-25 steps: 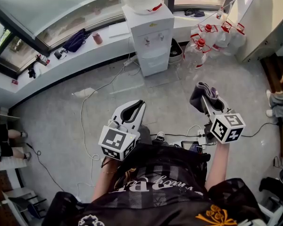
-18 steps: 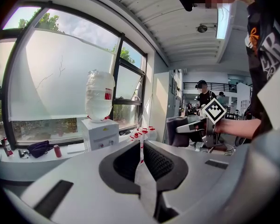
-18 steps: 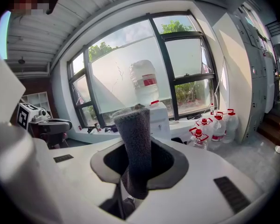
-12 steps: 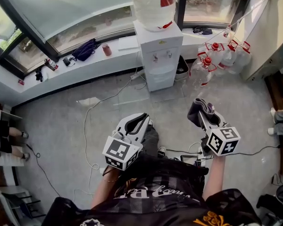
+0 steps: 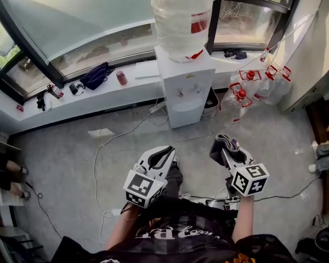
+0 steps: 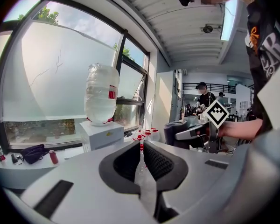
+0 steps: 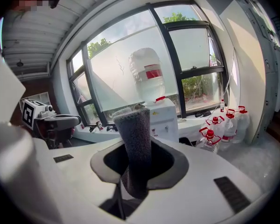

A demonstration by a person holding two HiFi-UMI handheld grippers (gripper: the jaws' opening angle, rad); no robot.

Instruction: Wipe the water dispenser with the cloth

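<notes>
The white water dispenser (image 5: 184,90) stands against the window sill, with a large clear bottle (image 5: 181,12) upside down on top. Well short of it, my right gripper (image 5: 225,147) is shut on a dark grey cloth (image 5: 221,144) over the floor. In the right gripper view the folded cloth (image 7: 133,139) sticks up between the jaws, with the dispenser (image 7: 165,118) beyond it. My left gripper (image 5: 163,156) hovers beside the right one, shut and holding nothing. The left gripper view shows the dispenser (image 6: 102,134) ahead to the left.
Several spare water jugs with red caps (image 5: 247,92) stand right of the dispenser. A dark bag (image 5: 96,75) and a red can (image 5: 121,78) lie on the sill. Cables (image 5: 112,141) run across the grey floor. A seated person's legs (image 5: 0,169) show at the left edge.
The dispenser has drawn nearer and sits lower in the head view. Both grippers have closed in on it, and the right one has drifted slightly left. The cloth stays clamped.
</notes>
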